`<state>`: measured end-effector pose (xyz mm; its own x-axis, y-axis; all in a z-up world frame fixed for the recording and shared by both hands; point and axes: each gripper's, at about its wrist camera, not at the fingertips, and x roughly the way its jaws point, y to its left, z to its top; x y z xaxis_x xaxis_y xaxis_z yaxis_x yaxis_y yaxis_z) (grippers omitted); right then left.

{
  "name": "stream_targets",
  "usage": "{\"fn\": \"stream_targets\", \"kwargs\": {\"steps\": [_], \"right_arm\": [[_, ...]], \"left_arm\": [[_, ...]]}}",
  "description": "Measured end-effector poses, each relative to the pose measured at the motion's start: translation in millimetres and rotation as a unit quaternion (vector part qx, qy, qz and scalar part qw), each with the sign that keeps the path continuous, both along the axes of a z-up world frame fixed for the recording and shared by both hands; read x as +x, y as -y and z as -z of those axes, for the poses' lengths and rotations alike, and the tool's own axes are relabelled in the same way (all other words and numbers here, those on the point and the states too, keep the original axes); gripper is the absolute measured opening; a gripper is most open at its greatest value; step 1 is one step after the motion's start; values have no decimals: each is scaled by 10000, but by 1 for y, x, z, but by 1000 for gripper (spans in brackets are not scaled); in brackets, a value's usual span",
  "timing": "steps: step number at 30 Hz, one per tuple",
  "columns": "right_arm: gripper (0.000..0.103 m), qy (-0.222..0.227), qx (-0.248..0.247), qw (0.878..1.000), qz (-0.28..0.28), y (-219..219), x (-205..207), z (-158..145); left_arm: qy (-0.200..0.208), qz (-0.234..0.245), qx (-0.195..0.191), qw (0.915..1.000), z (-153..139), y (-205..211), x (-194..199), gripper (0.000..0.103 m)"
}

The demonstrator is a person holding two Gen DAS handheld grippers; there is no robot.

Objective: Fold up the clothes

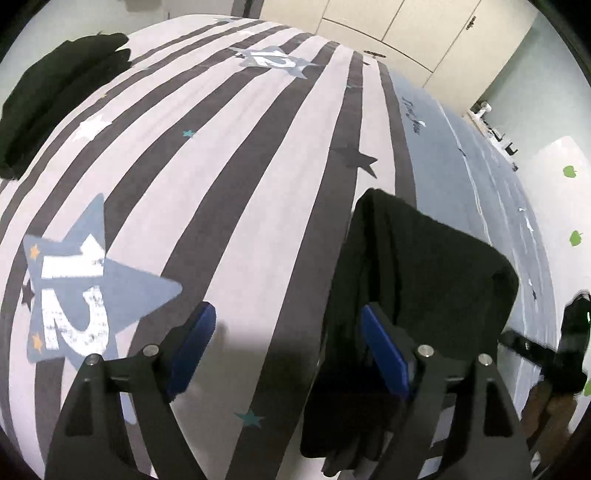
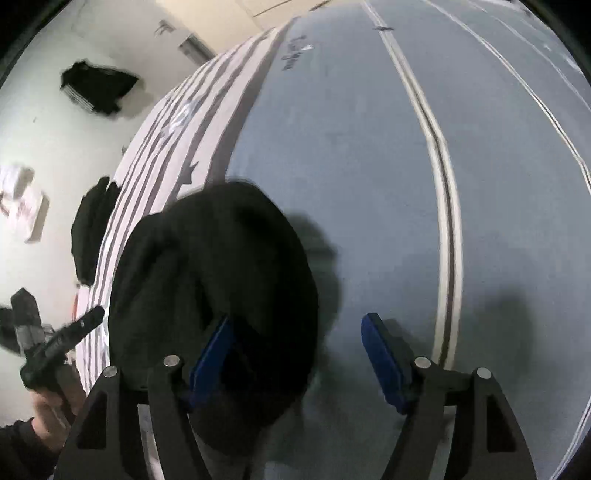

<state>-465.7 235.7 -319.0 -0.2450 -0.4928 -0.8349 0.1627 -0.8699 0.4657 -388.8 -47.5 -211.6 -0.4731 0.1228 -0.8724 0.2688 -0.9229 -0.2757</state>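
Note:
A folded black garment [image 1: 424, 266] lies on the bed where the striped cover meets the blue-grey sheet. My left gripper [image 1: 288, 347] is open above the bed, its right finger [image 1: 384, 350] over the garment's left part. In the right wrist view the same garment [image 2: 214, 266] is a dark mound under my open right gripper [image 2: 295, 354], whose left finger [image 2: 210, 350] is over the cloth. Whether either finger touches the cloth I cannot tell. The other gripper shows at the left edge [image 2: 55, 347].
A bed cover [image 1: 207, 177] with grey and white stripes and blue stars fills the left. A second pile of black clothes [image 1: 55, 103] lies at its far left. A blue-grey sheet [image 2: 369, 166] spreads right. Cupboards [image 1: 388, 22] stand behind.

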Motion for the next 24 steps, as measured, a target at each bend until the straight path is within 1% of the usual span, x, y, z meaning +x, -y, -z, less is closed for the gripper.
{"fn": "stream_targets", "kwargs": {"steps": [2, 3, 5, 6, 7, 8, 9, 10, 12, 13, 16, 18, 19, 20, 22, 23, 24], "right_arm": [[69, -106, -261, 9996, -9, 6, 19, -8], [69, -99, -382, 9992, -25, 9, 27, -9], [68, 144, -587, 9981, -102, 18, 42, -4], [65, 231, -660, 9975, -131, 21, 48, -2], [61, 249, -674, 9973, -142, 21, 50, -2], [51, 267, -689, 9971, -154, 22, 52, -2], [39, 286, -704, 9970, -166, 23, 54, -1], [26, 304, -718, 9968, -177, 24, 56, -1], [21, 341, -748, 9964, -200, 25, 60, 0], [20, 359, -763, 9962, -212, 26, 62, 0], [16, 419, -826, 9954, -254, 26, 70, 1], [15, 488, -974, 9935, -315, 21, 89, -1], [14, 530, -1064, 9924, -331, 29, 95, -2], [14, 566, -1138, 9913, -339, 37, 101, -2], [15, 650, -1177, 9903, -344, 48, 107, 1], [15, 702, -1127, 9906, -325, 51, 108, 8], [15, 740, -1023, 9916, -270, 54, 108, 16]], "left_arm": [[4, 298, 102, 9995, 0, -9, -3, 79], [111, 523, 208, 9984, 1, -21, -3, 79], [332, 947, 405, 9941, 4, -41, 4, 79], [399, 1133, 415, 9919, 6, -52, 11, 79], [460, 1310, 399, 9895, 9, -62, 19, 79], [526, 1471, 325, 9872, 15, -72, 26, 79], [618, 1636, 241, 9843, 23, -82, 31, 69], [696, 1776, 192, 9815, 30, -90, 35, 43], [646, 1890, 188, 9797, 35, -95, 36, 31], [597, 1891, 241, 9799, 34, -92, 36, 19], [440, 1918, 387, 9797, 22, -74, 37, 13], [347, 1956, 374, 9793, 11, -62, 41, 12], [330, 1970, 332, 9793, 7, -58, 43, 9], [380, 2005, 227, 9787, 9, -55, 44, 7], [557, 2072, 78, 9767, 24, -53, 42, 7], [715, 2068, 133, 9757, 35, -52, 42, 8], [825, 2032, 195, 9755, 45, -50, 42, 12]]}}
